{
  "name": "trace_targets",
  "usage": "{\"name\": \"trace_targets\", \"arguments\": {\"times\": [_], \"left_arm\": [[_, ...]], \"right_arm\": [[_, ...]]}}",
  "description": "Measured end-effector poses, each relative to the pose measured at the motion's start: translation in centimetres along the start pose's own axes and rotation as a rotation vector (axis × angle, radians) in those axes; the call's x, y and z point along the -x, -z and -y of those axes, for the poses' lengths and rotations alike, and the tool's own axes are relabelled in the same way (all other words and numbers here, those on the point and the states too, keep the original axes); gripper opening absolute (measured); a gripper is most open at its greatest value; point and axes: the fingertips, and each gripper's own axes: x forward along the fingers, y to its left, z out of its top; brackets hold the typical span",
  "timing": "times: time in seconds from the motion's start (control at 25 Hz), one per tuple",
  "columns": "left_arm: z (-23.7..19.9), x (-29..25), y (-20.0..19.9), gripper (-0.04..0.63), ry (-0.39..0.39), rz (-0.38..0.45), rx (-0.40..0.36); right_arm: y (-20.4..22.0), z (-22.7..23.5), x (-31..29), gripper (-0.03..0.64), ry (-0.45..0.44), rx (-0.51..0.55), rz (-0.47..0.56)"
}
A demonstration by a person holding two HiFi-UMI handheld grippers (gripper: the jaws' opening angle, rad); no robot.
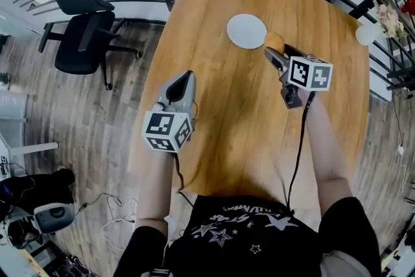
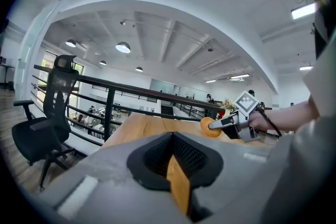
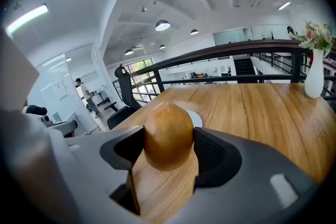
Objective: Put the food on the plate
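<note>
I've got the brown bun [image 1: 274, 40] clamped in my right gripper [image 1: 277, 50], just beside the plate [image 1: 246, 30]; my left gripper [image 1: 187, 76] has its jaws together.

A wooden table [image 1: 246, 113] bears a white plate [image 1: 246, 30] and vase [image 3: 314, 80].

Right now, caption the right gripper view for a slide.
Right hand-held gripper grips a round golden-brown food item above the wooden table, white plate beyond.

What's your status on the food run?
Left claw shut, empty. Right claw shut on the food, beside the plate, not on it yet. Nothing between them.
</note>
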Motion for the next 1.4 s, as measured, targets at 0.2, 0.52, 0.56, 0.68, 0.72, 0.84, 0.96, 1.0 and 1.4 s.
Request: {"name": "trace_targets", "arguments": {"times": [0.2, 0.52, 0.56, 0.68, 0.72, 0.84, 0.96, 1.0, 1.4], "left_arm": [[-1.4, -1.8, 1.0, 0.002, 0.002, -0.022, 0.005], [-3.6, -3.5, 2.1, 0.002, -0.013, -0.035, 0.029], [-3.7, -3.7, 2.3, 0.002, -0.012, -0.039, 0.03], [-4.0, -3.9, 3.1, 0.002, -0.017, -0.049, 0.039], [-4.2, -4.0, 3.3, 0.002, -0.021, -0.051, 0.045], [-4.8, -4.3, 3.5, 0.002, -0.028, -0.053, 0.06], [-5.3, -4.3, 3.9, 0.002, -0.029, -0.06, 0.069], [-5.4, -4.3, 4.1, 0.002, -0.03, -0.062, 0.073], [-4.9, -4.6, 4.6, 0.002, -0.024, -0.069, 0.045]], "right_arm": [[0.2, 1.0, -3.7, 0.302, 0.021, 0.053, -0.036], [-0.4, 0.7, -8.7, 0.304, 0.015, 0.121, -0.08], [-0.3, 0.9, -9.3, 0.304, 0.024, 0.128, -0.087], [-0.1, 1.4, -10.6, 0.304, 0.059, 0.133, -0.108], [0.1, 1.7, -11.0, 0.304, 0.069, 0.138, -0.117], [0.3, 2.2, -12.3, 0.304, 0.1, 0.17, -0.146], [0.3, 2.4, -13.3, 0.304, 0.112, 0.171, -0.164], [0.4, 2.5, -13.6, 0.304, 0.115, 0.174, -0.17], [0.2, 2.7, -15.2, 0.304, 0.168, 0.305, -0.19]]}}
